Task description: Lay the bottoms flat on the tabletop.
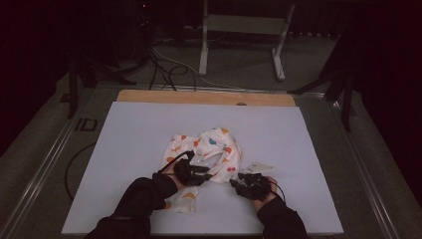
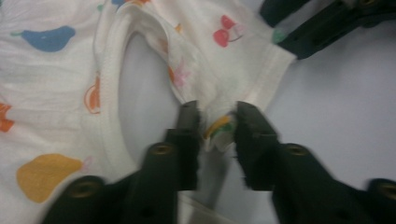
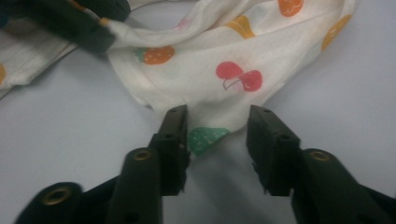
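Observation:
A white child's garment (image 1: 215, 144) printed with coloured fruit lies crumpled on the pale sheet (image 1: 124, 149). My left gripper (image 1: 205, 169) reaches in over the garment's lower part. In the left gripper view its jaws (image 2: 218, 123) pinch a bunched fold of the cloth (image 2: 219, 128) near a hem. My right gripper (image 1: 238, 182) sits at the garment's right corner. Its jaws (image 3: 217, 126) stand apart around the cloth edge with a green strawberry print (image 3: 205, 138), and a gap shows beside the right jaw. Each gripper view also shows the other gripper: the right one (image 2: 327, 23) and the left one (image 3: 79, 23).
The sheet covers a wooden table whose bare edge (image 1: 204, 97) shows at the back. Behind it stand a white metal frame (image 1: 244, 30) and loose cables (image 1: 164, 69) on the floor. Dark stand legs (image 1: 79, 79) flank the table.

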